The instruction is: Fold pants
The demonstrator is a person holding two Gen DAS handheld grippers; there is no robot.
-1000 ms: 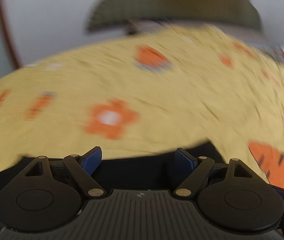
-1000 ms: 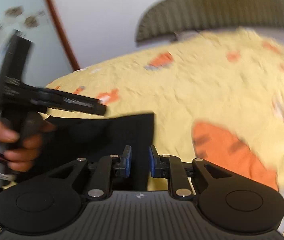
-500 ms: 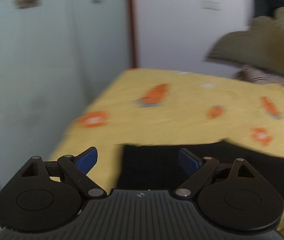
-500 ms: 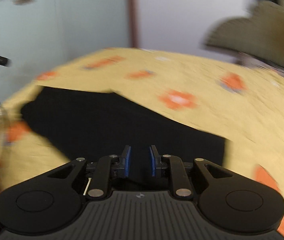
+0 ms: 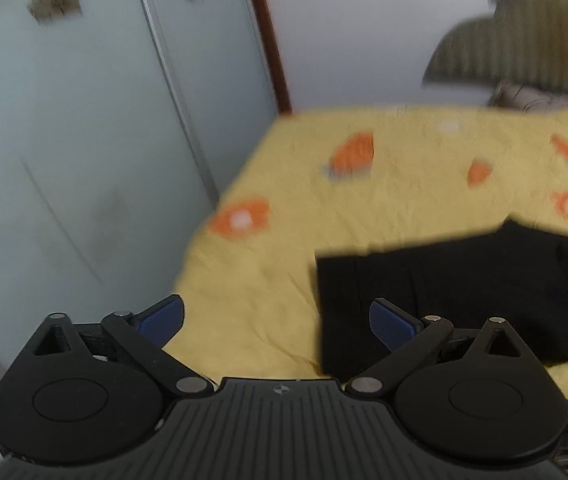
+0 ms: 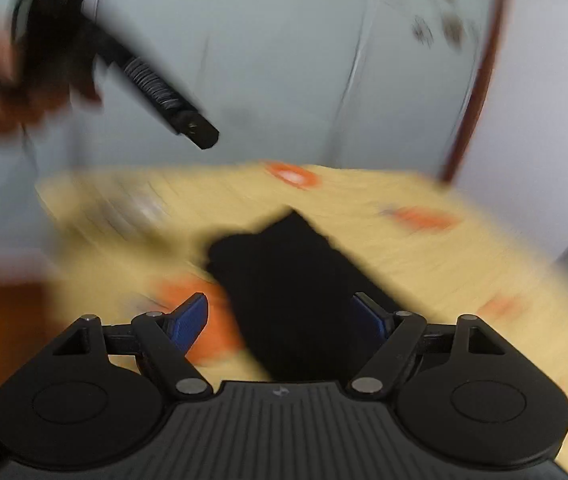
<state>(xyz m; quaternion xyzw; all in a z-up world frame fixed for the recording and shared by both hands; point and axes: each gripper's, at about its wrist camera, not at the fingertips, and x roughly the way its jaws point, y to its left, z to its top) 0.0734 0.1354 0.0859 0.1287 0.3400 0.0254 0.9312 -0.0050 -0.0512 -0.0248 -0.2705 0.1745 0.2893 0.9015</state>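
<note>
The black pants [image 5: 455, 292] lie folded flat on the yellow bedsheet [image 5: 323, 184] with orange prints. My left gripper [image 5: 276, 320] is open and empty above the sheet, just left of the pants' near left corner. In the right wrist view the pants [image 6: 291, 280] run away from me between the spread fingers. My right gripper [image 6: 284, 320] is open and holds nothing, hovering over the pants. The left gripper's body [image 6: 164, 96] and the hand holding it show blurred at upper left.
A pale wardrobe door [image 5: 76, 140] stands close along the bed's left edge. A brown door frame [image 5: 268, 40] and white wall are behind. A striped olive headboard [image 5: 523, 48] and a pillow [image 5: 531, 96] sit at the far right.
My right gripper has opened from shut and swung left over the pants. My left gripper has swung left toward the bed's edge, with the pants now to its right.
</note>
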